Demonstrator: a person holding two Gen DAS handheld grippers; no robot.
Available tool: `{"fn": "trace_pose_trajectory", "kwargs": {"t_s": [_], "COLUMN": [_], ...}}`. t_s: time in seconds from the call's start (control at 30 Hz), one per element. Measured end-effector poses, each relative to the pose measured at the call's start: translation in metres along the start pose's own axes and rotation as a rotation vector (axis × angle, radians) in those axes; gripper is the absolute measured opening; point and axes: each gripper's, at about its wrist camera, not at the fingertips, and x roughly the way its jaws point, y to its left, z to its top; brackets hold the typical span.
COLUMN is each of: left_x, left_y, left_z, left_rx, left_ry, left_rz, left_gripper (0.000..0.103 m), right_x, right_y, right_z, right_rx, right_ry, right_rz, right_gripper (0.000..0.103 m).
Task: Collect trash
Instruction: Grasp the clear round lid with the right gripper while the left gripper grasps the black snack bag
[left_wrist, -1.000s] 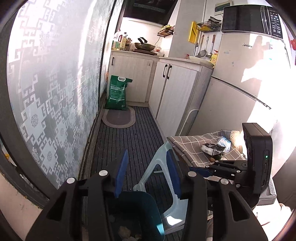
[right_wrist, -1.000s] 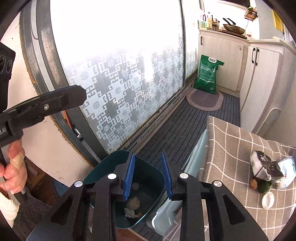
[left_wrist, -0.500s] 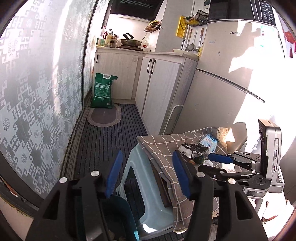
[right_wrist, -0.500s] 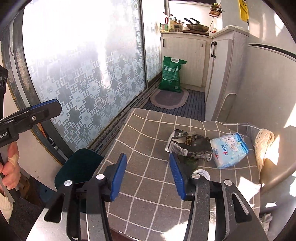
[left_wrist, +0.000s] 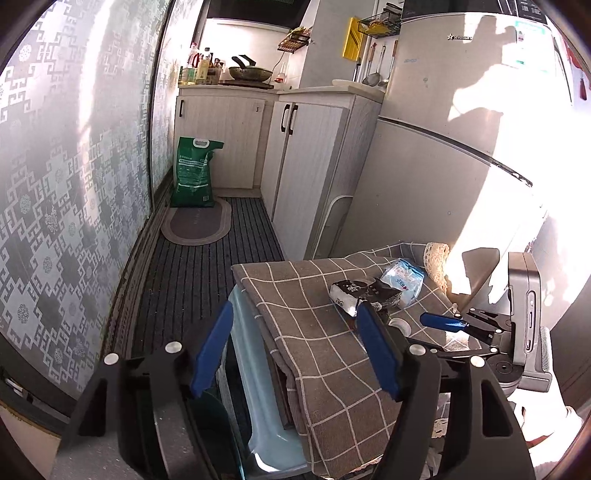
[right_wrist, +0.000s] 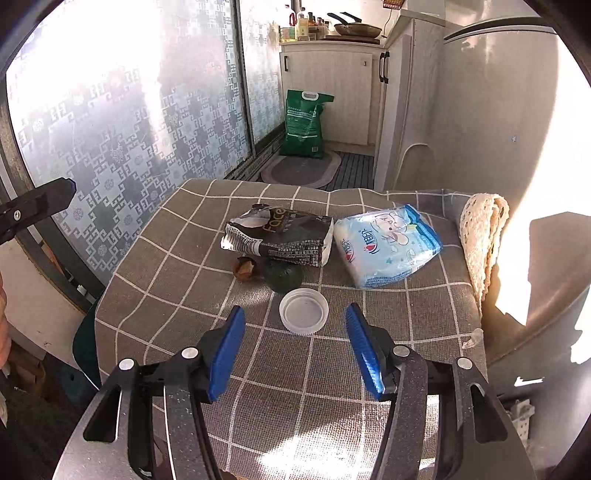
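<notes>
On the checked cloth (right_wrist: 177, 295) lie a white plastic lid (right_wrist: 303, 311), a dark green lump (right_wrist: 282, 277), a brown scrap (right_wrist: 244, 268), a black torn packet (right_wrist: 280, 236) and a blue wipes pack (right_wrist: 388, 245). My right gripper (right_wrist: 295, 350) is open and empty, just in front of the lid. My left gripper (left_wrist: 291, 347) is open and empty, at the cloth's left edge, above the light blue stool (left_wrist: 255, 406). The black packet (left_wrist: 362, 291) and blue pack (left_wrist: 402, 277) also show in the left wrist view. The teal bin rim (right_wrist: 86, 350) peeks out left of the cloth.
A lace cloth (right_wrist: 484, 236) hangs at the table's right side. A patterned glass door (left_wrist: 74, 184) runs along the left. A green bag (left_wrist: 194, 173) and oval mat (left_wrist: 197, 225) lie near the cabinets (left_wrist: 306, 166). The fridge (left_wrist: 443, 147) stands right.
Both grippers have swung from over the teal bin toward the cloth-covered table. The right gripper has opened wider and come close to the white lid.
</notes>
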Motion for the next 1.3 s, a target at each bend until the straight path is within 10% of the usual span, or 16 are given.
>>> {"fn": "trace_pose_trajectory", "kwargs": {"t_s": [0.43,1.3], "left_x": [0.029,0.121], "left_y": [-0.027,-0.097], "left_z": [-0.009,-0.013], "left_rx": [0.034,0.047], "left_ry": [0.048,0.150], "left_rz": [-0.021,0.044], "left_gripper": [0.075,0.089], "right_x": [0.022,-0.047], "right_y": [-0.008,-0.061], "right_z": [0.005,-0.015], "right_rx": [-0.009,0.060], "right_ry": [0.011,-0.051], "right_rz": [-0.003,0.062], "right_gripper": [0.030,0.030]}}
